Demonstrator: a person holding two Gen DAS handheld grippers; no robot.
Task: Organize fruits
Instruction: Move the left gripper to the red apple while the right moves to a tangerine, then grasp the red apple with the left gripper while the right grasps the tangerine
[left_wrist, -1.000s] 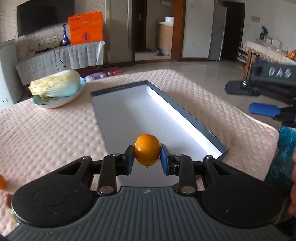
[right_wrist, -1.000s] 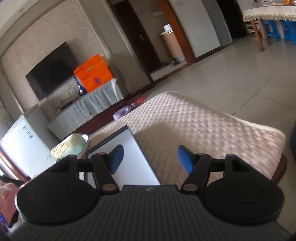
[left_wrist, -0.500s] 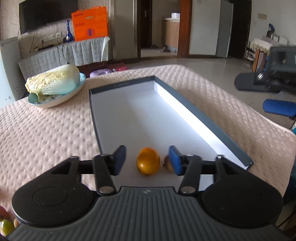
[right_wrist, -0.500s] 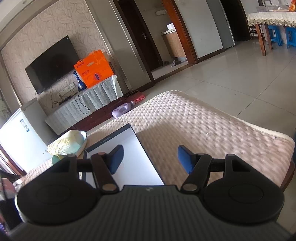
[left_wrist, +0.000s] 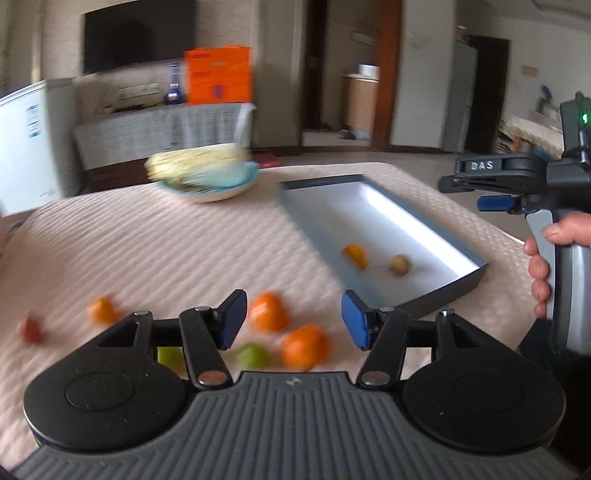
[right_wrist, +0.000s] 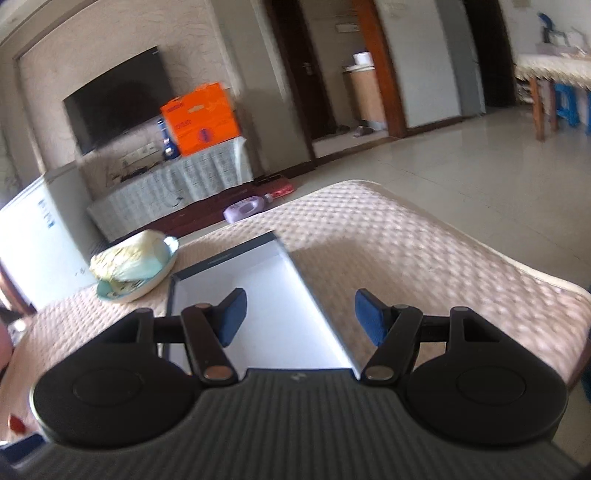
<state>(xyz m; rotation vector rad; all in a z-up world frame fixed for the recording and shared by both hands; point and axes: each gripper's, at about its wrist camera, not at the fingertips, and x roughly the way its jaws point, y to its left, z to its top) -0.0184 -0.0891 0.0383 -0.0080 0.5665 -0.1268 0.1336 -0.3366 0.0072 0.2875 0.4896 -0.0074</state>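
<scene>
In the left wrist view a grey tray (left_wrist: 443, 291) lies on the padded table and holds an orange (left_wrist: 355, 255) and a small brown fruit (left_wrist: 400, 264). My left gripper (left_wrist: 293, 319) is open and empty, above loose fruits on the cloth: oranges (left_wrist: 268, 311) (left_wrist: 303, 347) (left_wrist: 102, 308), green fruits (left_wrist: 253, 355) and a red one (left_wrist: 31, 329). My right gripper (right_wrist: 299, 315) is open and empty over the tray (right_wrist: 295, 258); it also shows in the left wrist view (left_wrist: 517, 184), held in a hand.
A bowl with a cabbage (left_wrist: 201, 173) stands on the table behind the tray, also in the right wrist view (right_wrist: 133, 266). The table's right edge (right_wrist: 535, 280) drops to a tiled floor. A white fridge (left_wrist: 26, 147) stands at the left.
My left gripper opened and let the orange go into the tray, then swung back and left over the loose fruits. My right gripper drifted slightly over the tray.
</scene>
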